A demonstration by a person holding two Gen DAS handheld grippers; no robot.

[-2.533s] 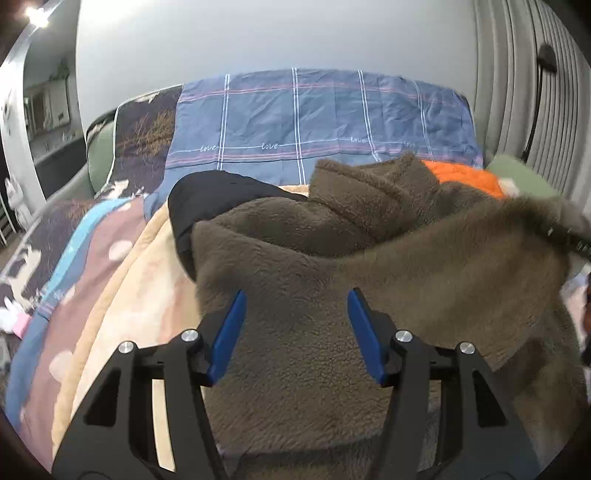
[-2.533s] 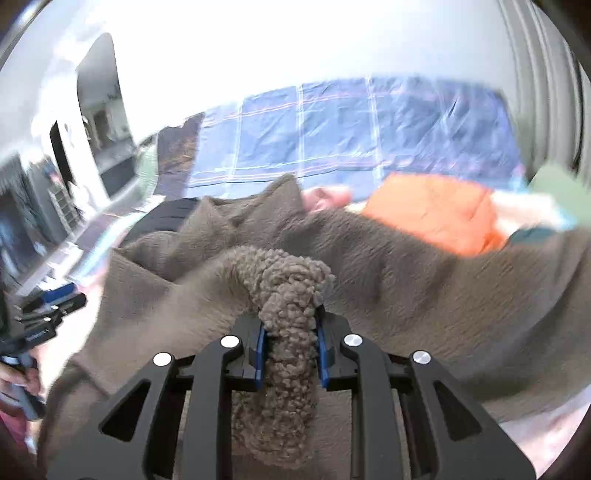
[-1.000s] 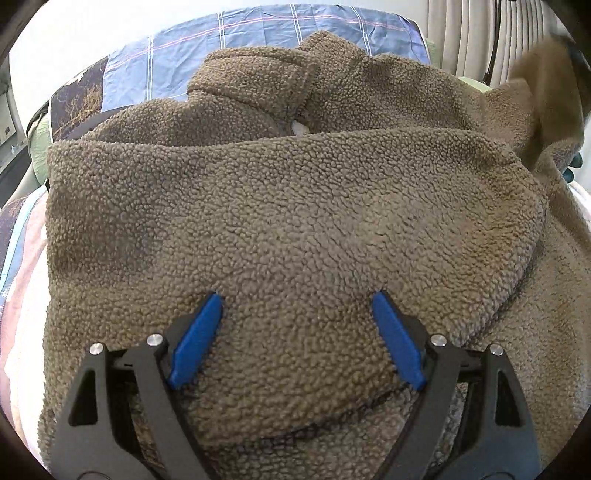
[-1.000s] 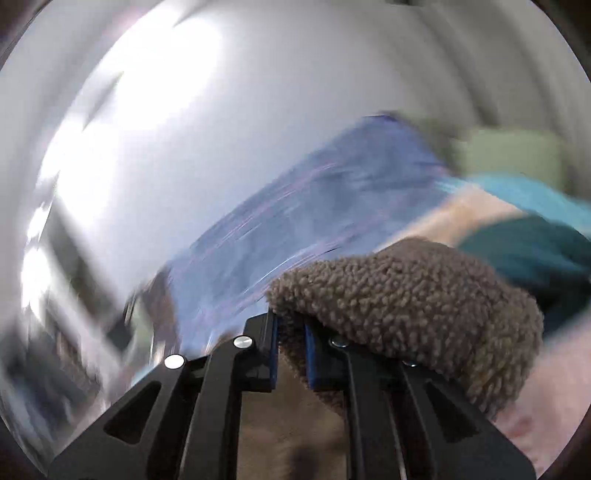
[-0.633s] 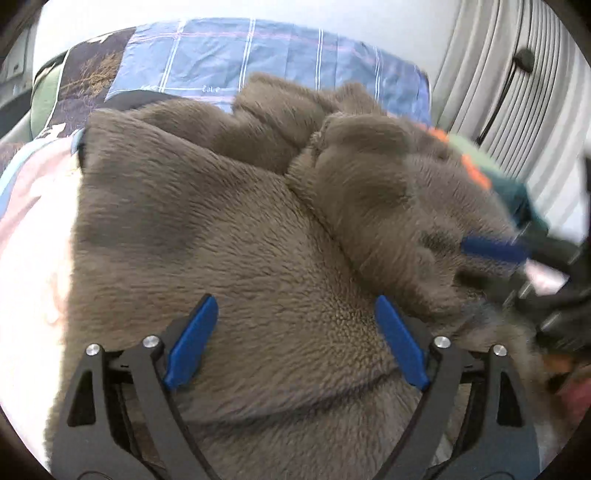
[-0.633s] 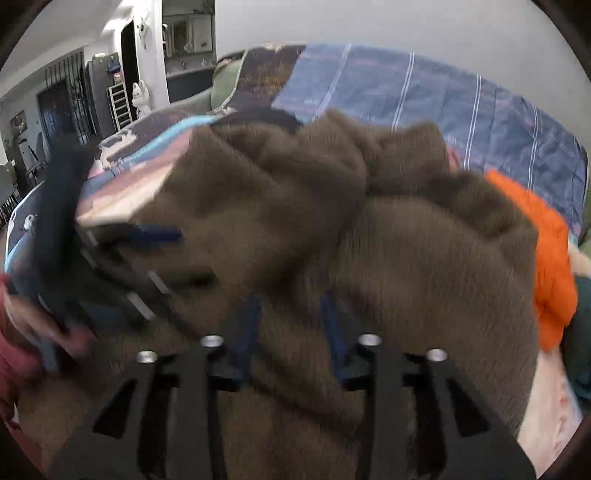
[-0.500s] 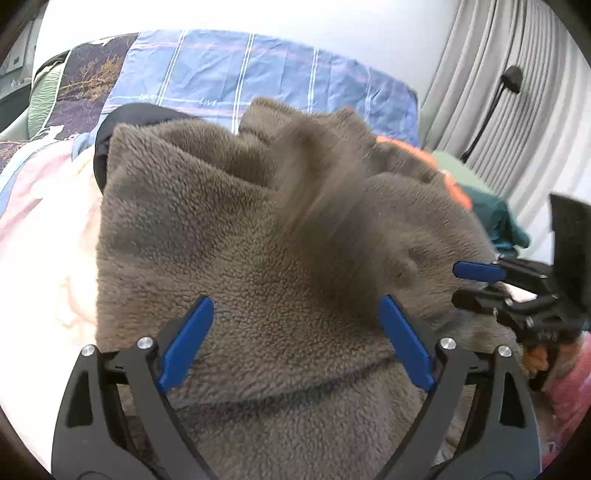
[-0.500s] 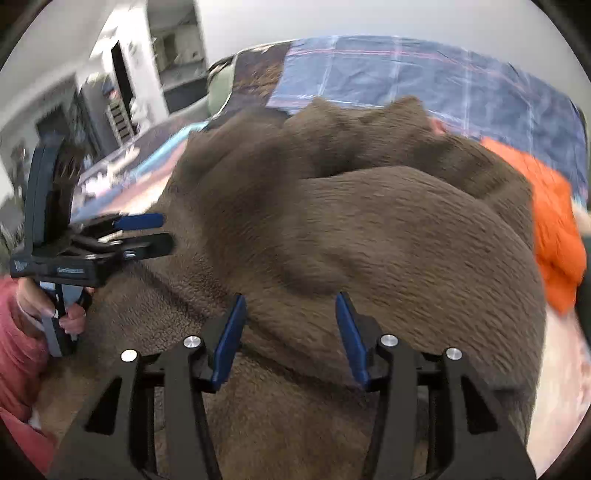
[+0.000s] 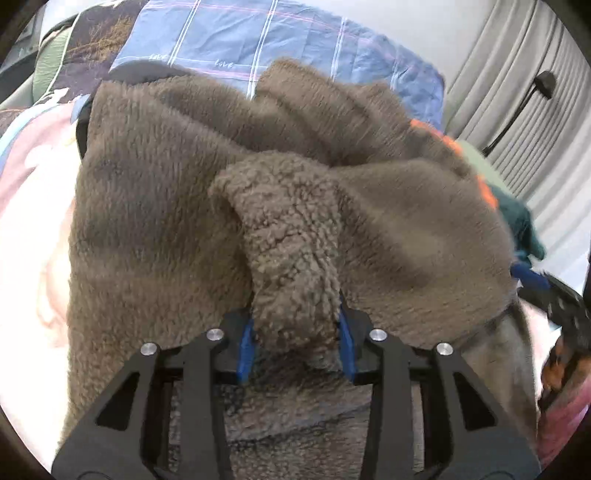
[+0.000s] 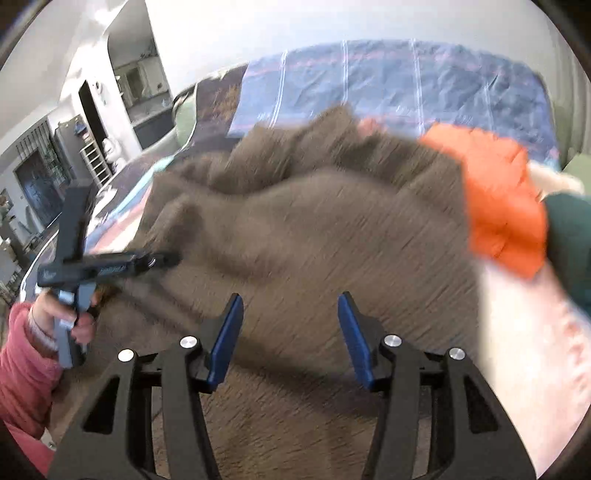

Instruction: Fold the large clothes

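Between left hand-held gripper (image 9: pixel 295 332) pads: fleece (image 9: pixel 291 236) bunch.

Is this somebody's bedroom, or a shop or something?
Most likely a home, probably a bed or big sofa. The brown fleece garment lies on soft patterned blankets, with a blue checked cover behind it, grey curtains beside it, and a kitchen-like room through a doorway.

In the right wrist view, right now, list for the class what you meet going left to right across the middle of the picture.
left hand → left gripper → brown fleece garment → orange garment → dark green garment
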